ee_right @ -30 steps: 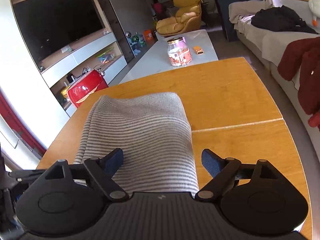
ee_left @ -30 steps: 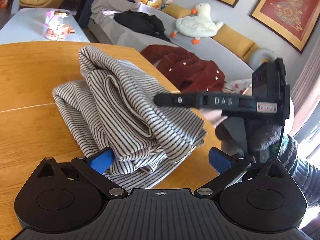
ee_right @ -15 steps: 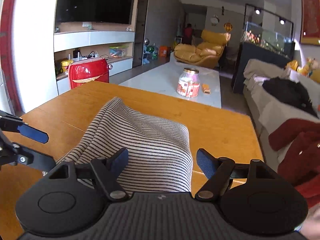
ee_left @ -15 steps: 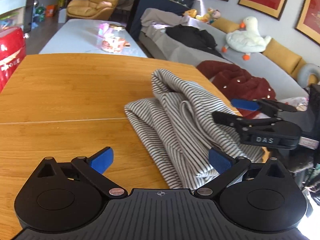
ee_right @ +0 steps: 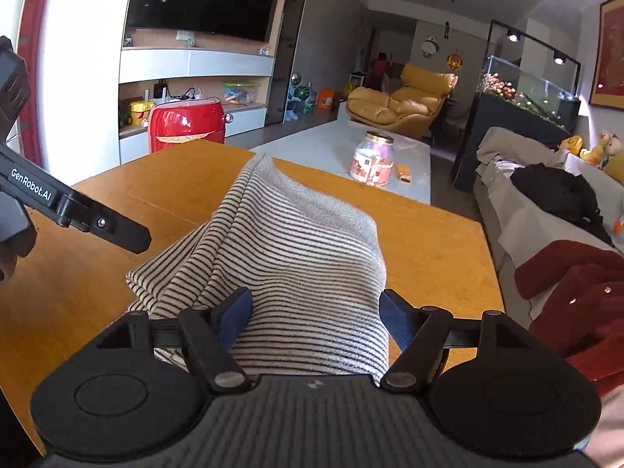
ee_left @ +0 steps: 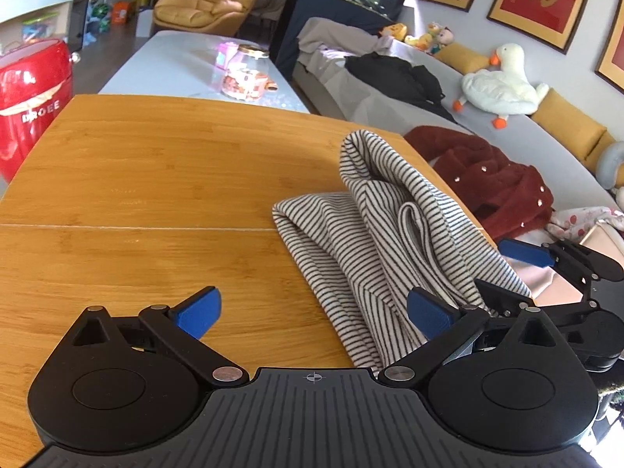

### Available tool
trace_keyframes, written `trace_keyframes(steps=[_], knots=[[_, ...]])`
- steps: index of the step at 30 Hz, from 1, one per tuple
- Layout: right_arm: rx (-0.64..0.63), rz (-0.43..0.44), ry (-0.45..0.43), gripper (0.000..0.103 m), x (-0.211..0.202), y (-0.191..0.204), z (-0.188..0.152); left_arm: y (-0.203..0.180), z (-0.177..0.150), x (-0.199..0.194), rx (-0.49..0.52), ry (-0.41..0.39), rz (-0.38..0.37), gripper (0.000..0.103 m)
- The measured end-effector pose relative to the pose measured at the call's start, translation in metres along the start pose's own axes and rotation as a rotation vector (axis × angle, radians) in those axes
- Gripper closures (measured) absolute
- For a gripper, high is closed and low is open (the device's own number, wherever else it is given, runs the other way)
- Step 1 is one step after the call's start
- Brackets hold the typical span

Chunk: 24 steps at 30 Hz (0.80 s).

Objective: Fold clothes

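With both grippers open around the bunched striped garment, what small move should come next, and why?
Probably close the right gripper on the striped garment between its fingers. The cloth lies bunched on the wooden table, and the left gripper holds nothing.

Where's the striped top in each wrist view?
Left wrist: striped top right of centre on the wooden table, by the right gripper.
Right wrist: centre, between the open fingers.
Shared landmark: glass jar on the white table.
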State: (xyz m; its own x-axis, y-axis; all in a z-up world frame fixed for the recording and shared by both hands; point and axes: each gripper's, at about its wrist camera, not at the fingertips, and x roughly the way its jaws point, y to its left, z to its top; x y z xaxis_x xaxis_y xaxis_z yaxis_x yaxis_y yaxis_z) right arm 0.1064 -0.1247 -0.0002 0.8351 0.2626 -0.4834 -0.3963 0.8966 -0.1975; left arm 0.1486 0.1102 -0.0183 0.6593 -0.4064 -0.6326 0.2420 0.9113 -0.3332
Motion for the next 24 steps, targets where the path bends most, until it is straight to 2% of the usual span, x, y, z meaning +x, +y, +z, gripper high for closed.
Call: trace_keyframes(steps=[3, 9, 11, 14, 19, 21, 22, 24], knots=[[-0.069, 0.003, -0.065, 0.031, -0.014, 0.024, 0.004, 0.01, -0.002, -0.005, -0.042, -0.006, 0.008, 0.0], [-0.157, 0.034, -0.078, 0.03, -0.006, 0.077, -0.001, 0.026, -0.003, -0.01, -0.12, -0.004, 0.014, 0.0], [-0.171, 0.013, -0.044, 0.021, 0.008, 0.082, -0.005, 0.027, -0.003, -0.012, -0.123, -0.007, 0.006, 0.0], [-0.156, 0.026, -0.039, 0.018, 0.012, 0.077, -0.007, 0.028, -0.004, -0.016, -0.127, -0.011, -0.005, 0.0], [-0.257, 0.028, -0.063, 0.015, 0.006, 0.094, -0.012, 0.027, -0.004, -0.013, -0.139, -0.011, -0.03, 0.0], [-0.225, -0.001, -0.073, 0.019, 0.011, 0.095, -0.01, 0.025, -0.004, -0.008, -0.143, -0.008, -0.04, 0.0], [-0.18, -0.008, -0.076, 0.027, 0.012, 0.09, -0.008, 0.024, -0.004, -0.007, -0.146, -0.006, -0.047, 0.0], [-0.078, 0.012, -0.081, 0.037, 0.01, 0.075, -0.004, 0.023, -0.004, -0.006, -0.144, 0.0, -0.053, 0.0]])
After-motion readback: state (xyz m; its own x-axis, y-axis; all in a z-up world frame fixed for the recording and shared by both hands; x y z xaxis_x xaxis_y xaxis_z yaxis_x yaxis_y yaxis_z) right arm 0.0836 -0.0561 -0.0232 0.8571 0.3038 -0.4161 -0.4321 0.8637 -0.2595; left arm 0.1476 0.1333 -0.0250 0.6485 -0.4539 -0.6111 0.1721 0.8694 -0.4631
